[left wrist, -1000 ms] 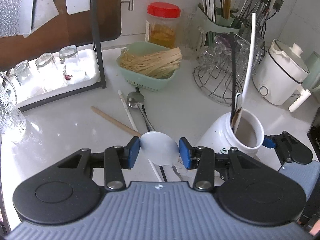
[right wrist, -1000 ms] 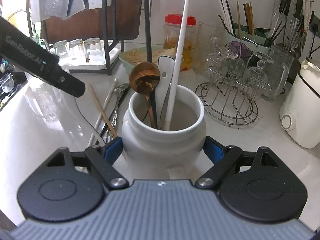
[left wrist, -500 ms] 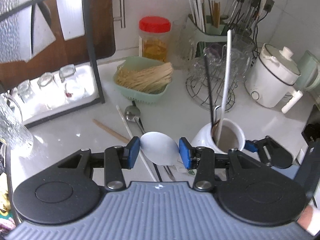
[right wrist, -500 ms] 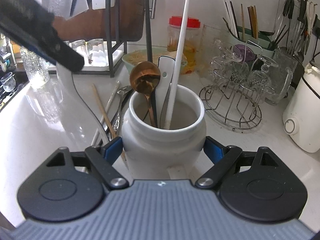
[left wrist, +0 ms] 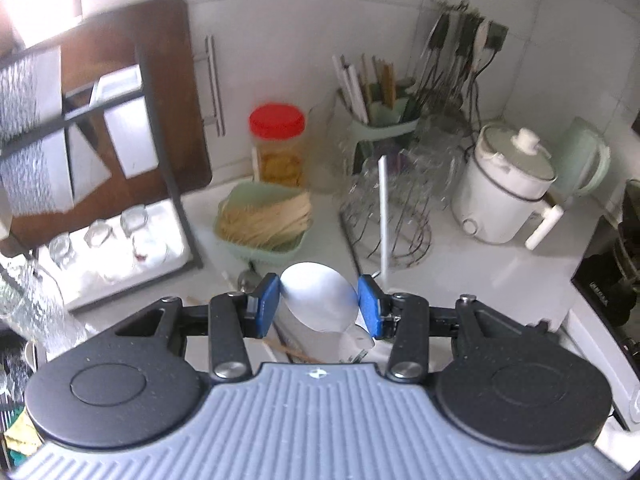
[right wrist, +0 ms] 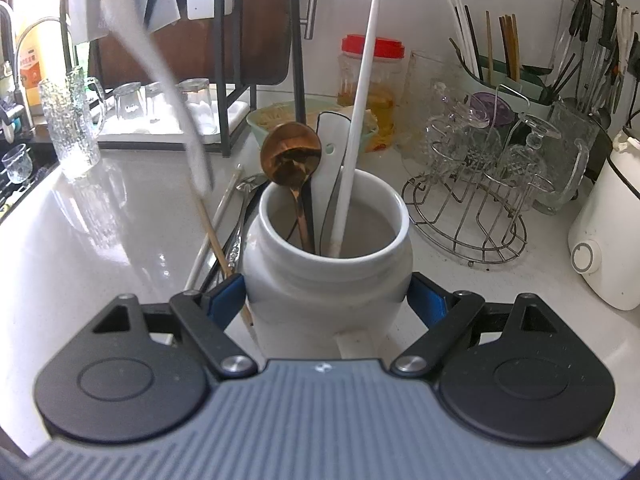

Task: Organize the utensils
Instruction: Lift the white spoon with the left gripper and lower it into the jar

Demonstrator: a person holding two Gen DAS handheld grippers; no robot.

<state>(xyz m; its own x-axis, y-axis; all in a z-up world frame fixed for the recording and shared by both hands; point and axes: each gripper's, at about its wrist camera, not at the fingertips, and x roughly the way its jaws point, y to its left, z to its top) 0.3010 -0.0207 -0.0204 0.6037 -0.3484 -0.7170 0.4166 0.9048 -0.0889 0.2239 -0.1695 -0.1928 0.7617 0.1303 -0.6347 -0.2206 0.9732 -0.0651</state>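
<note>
My left gripper [left wrist: 319, 304] is shut on the bowl of a white spoon [left wrist: 318, 302] and holds it high above the counter. In the right wrist view the spoon's white handle [right wrist: 160, 84] hangs blurred at the upper left, above the loose utensils. My right gripper [right wrist: 326, 300] is shut on a white ceramic jar [right wrist: 326, 276] that stands on the counter. The jar holds a copper spoon [right wrist: 291, 156], a white spatula [right wrist: 330, 148] and a long white stick [right wrist: 358, 120]. Loose utensils [right wrist: 224, 232] lie on the counter left of the jar: a wooden chopstick, a white chopstick and metal spoons.
A green basket of sticks [left wrist: 266, 220] and a red-lidded jar [left wrist: 278, 144] stand behind. A wire rack of glasses [right wrist: 480, 176] and a white cooker [left wrist: 504, 192] are to the right. A tray of glasses [right wrist: 160, 108] under a black rack is to the left.
My left gripper has risen well above the counter with the white spoon and moved towards the jar. The right gripper and the jar have stayed still.
</note>
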